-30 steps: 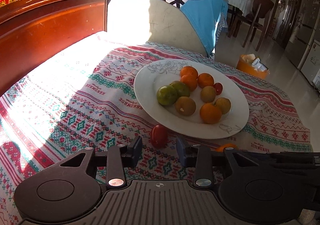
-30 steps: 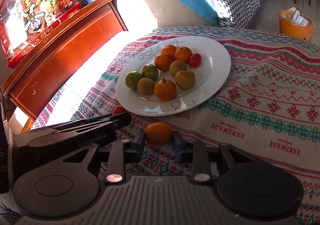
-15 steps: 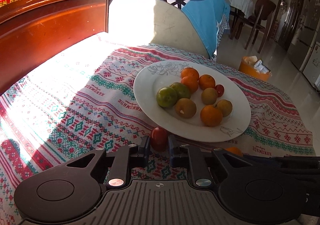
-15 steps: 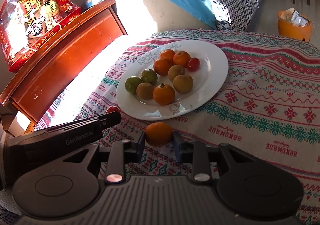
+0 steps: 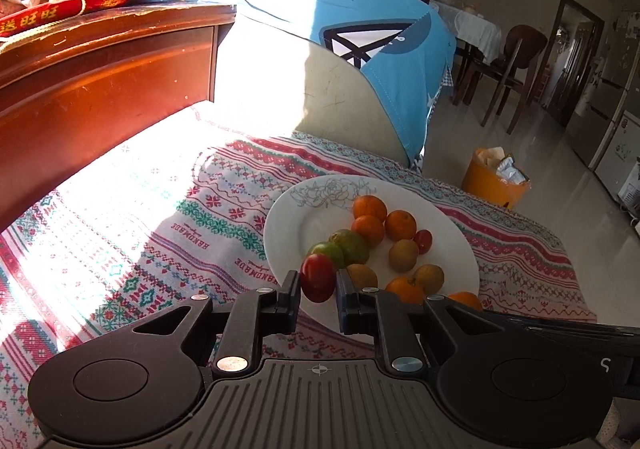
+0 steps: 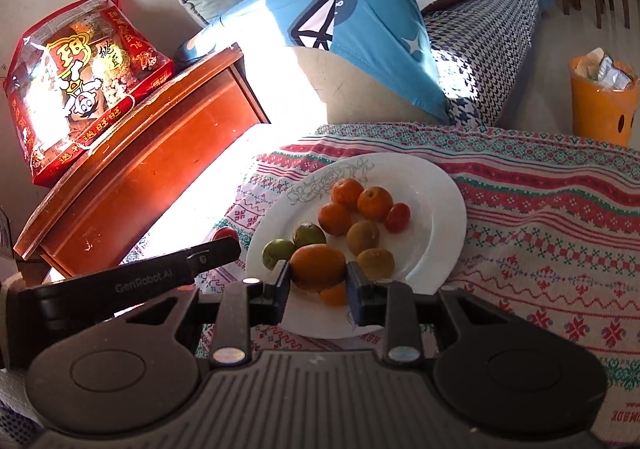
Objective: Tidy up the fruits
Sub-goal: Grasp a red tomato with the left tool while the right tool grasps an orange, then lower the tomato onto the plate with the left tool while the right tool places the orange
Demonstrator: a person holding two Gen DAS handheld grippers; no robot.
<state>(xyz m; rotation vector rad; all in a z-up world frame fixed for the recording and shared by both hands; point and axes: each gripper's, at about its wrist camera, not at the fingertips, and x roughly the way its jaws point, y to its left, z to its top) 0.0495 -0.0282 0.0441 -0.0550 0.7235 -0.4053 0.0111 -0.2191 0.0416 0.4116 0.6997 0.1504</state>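
A white plate (image 5: pixel 304 217) (image 6: pixel 436 185) on the patterned tablecloth holds several oranges, green citrus, brown fruits and one small red tomato (image 5: pixel 423 241) (image 6: pixel 397 217). My left gripper (image 5: pixel 318 289) is shut on another red tomato (image 5: pixel 318 277), held in the air over the plate's near edge. My right gripper (image 6: pixel 318 281) is shut on an orange (image 6: pixel 318 267), also lifted above the plate's near rim. The left gripper's body (image 6: pixel 132 281) shows at the left of the right wrist view, with the red tomato (image 6: pixel 224 234) peeking past its tip.
A reddish wooden cabinet (image 5: pixel 92 81) (image 6: pixel 132 177) stands at the left with a red snack bag (image 6: pixel 72 89) on top. A sofa arm with a blue cloth (image 5: pixel 360 61) lies behind the table. An orange bin (image 5: pixel 494 185) (image 6: pixel 602 105) sits on the floor to the right.
The left gripper closed on the red tomato and lifted it off the cloth. The right gripper lifted the orange off the cloth. Both now hang over the plate's near edge.
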